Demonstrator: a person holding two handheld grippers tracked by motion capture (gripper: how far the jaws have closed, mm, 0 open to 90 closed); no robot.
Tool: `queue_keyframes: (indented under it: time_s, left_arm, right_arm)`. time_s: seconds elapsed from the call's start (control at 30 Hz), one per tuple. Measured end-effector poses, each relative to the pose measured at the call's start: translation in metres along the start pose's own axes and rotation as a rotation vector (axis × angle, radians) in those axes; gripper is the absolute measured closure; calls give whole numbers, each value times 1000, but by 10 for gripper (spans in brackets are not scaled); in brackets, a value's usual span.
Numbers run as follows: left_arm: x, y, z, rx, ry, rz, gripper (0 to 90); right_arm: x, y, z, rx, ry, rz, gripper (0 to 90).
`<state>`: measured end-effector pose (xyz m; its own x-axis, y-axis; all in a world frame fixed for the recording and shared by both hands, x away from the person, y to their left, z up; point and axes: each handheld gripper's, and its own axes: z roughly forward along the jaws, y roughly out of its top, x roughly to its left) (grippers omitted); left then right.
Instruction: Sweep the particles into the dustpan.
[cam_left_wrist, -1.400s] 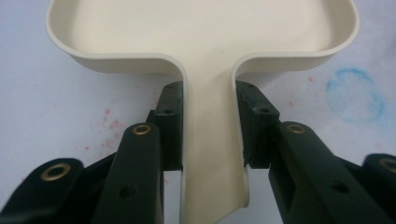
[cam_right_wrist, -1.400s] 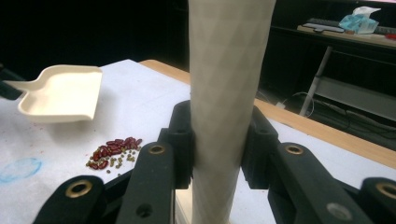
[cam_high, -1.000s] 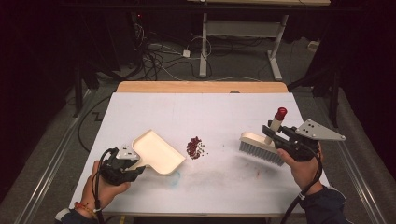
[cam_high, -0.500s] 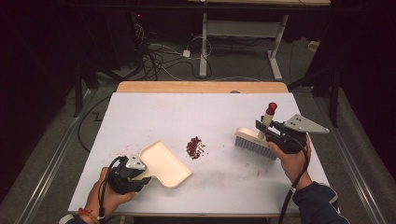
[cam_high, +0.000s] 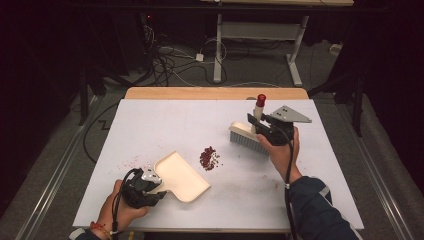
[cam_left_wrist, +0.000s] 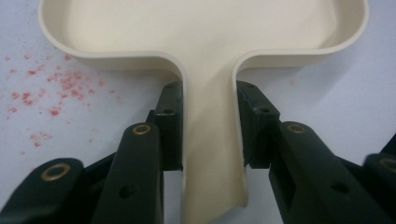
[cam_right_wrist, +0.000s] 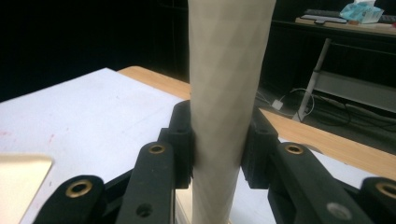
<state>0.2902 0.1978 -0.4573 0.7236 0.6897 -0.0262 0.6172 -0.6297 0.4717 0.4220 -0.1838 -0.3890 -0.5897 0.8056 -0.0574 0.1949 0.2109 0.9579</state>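
While both hands work at the table, these lines go from the tools outward.

Right gripper: the right gripper (cam_high: 264, 131), at the right of the table in the high view, is clenched on the brush (cam_high: 248, 133); in the right gripper view its two black jaws press either side of the pale brush handle (cam_right_wrist: 229, 93), which stands upright between them.

Brush: its red-capped handle end points up and its bristle head sits low over the white table (cam_high: 165, 120), to the right of and slightly beyond the crumbs; whether the bristles touch the surface I cannot tell from this height.

Left gripper: the left gripper (cam_high: 152, 186), at the near left, is clamped on the dustpan (cam_high: 181, 175); in the left gripper view the jaws grip the narrow cream dustpan handle (cam_left_wrist: 210, 140) from both sides.

Dustpan: it lies on the table, its tray reaching from the gripper toward the middle, its right edge near the crumbs but apart from them.

Crumbs: a small dark red pile of crumbs (cam_high: 209, 158) lies near the middle of the table, between dustpan and brush.

Red dust: faint red specks (cam_left_wrist: 51, 88) mark the table just left of the dustpan.
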Motion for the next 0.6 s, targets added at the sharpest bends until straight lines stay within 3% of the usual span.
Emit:
queue_keyframes:
  time_s: [0.2,0.33,0.6]
  left_arm:
    - [-3,0,5,5,3,0,645]
    - [-6,2,8,13,4,3,645]
    - [-11,8,14,29,12,-1,645]
  right_arm:
    - [15,1,20,-13,-4,-2,698]
    - [32,-4,33,-25,9,-17,698]
    - [62,-6,34,-31,69,-48,697]
